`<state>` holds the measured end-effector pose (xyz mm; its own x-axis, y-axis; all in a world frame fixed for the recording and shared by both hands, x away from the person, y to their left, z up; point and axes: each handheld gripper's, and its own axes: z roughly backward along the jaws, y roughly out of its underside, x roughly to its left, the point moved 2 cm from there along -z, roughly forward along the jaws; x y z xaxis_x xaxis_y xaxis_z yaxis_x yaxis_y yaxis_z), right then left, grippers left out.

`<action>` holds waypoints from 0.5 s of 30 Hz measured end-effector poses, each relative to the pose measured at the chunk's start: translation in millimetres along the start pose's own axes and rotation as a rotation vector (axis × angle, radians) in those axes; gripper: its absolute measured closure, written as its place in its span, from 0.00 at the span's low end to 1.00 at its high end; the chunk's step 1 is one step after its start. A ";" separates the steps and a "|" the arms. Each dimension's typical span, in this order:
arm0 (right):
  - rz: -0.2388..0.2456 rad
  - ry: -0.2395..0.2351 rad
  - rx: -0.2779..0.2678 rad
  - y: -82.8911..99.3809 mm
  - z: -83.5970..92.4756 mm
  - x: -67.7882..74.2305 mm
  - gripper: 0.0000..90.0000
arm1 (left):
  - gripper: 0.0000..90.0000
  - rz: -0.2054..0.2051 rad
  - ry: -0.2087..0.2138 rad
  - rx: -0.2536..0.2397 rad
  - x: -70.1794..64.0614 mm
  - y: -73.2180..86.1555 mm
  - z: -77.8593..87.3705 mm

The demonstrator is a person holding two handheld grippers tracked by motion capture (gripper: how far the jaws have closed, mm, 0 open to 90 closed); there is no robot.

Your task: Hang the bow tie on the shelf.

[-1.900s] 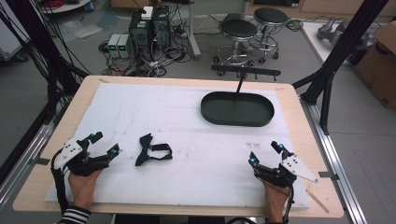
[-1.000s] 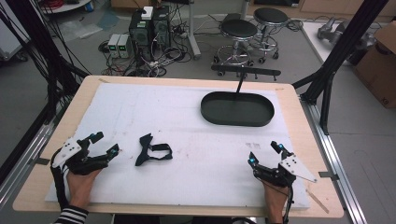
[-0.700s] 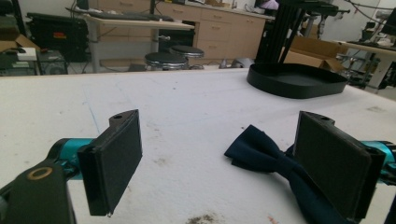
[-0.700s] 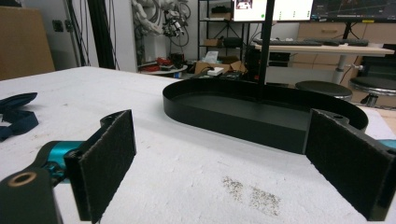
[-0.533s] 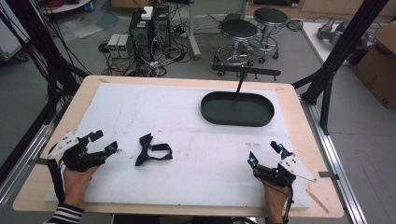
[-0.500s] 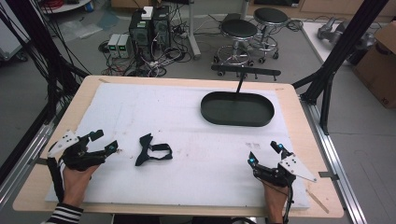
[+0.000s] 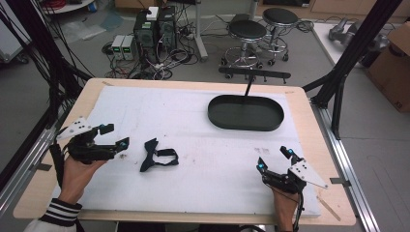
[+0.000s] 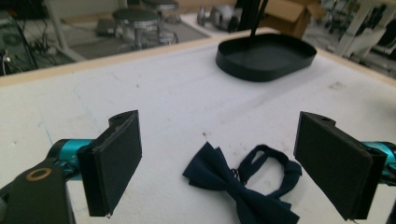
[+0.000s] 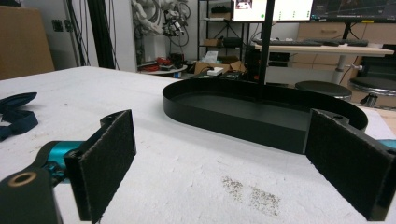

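1. Progress: early stage, judging by the layout. Nothing is being held; the navy bow tie [image 7: 158,156] is lying flat on the white foam mat [image 7: 193,121], untouched, at about 8 o'clock from the table centre.
2. Left gripper [image 7: 112,136] is hovering just beside the bow tie, which sits at its 3 o'clock in the high view. Jaws are standing wide apart, released. In the left gripper view the bow tie [image 8: 243,184] is sitting between and just beyond the two pads [image 8: 114,158], so the approach looks lined up; the grasp is not yet made.
3. Right gripper [image 7: 275,159] is idling near the 5 o'clock corner, well apart from the tie, jaws spread and empty, pointing at the black oval tray [image 9: 261,114].
4. Remaining, as I read it: closing on the tie, lifting it, probably carrying it to the tray [image 7: 245,112] at 1 o'clock, which is sitting empty.
5. Materials:
   - Bow tie: soft dark-navy fabric, pleated wings, centre knot, thin looped neck strap curling to one side. Limp, so it is likely going to sag on lifting.
   - Tray: rigid, matte black, low upright wall, flat floor.
   - Mat: white, slightly grainy, scuffed with grey specks.
   - Jaw pads: flat, rectangular, black, rough-faced.
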<state>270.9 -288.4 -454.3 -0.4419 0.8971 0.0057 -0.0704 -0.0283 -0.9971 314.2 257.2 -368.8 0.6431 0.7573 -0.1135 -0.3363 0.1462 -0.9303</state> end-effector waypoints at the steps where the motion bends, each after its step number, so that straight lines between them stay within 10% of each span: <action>1: -0.001 -0.001 0.000 0.0 0.0 0.0 0.09 | 0.17 -0.004 0.000 0.015 -1.1 -1.4 -1.4; 15: 0.002 0.003 0.001 0.1 0.2 0.5 0.09 | 0.18 -0.048 -0.022 0.224 -25.1 -8.4 -33.5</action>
<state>270.6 -288.1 -454.4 -0.4395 0.8982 0.0039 -0.0705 -0.0302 -0.9971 324.0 215.7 -369.8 0.6475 0.7596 -0.0614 -0.4522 0.3181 -0.8333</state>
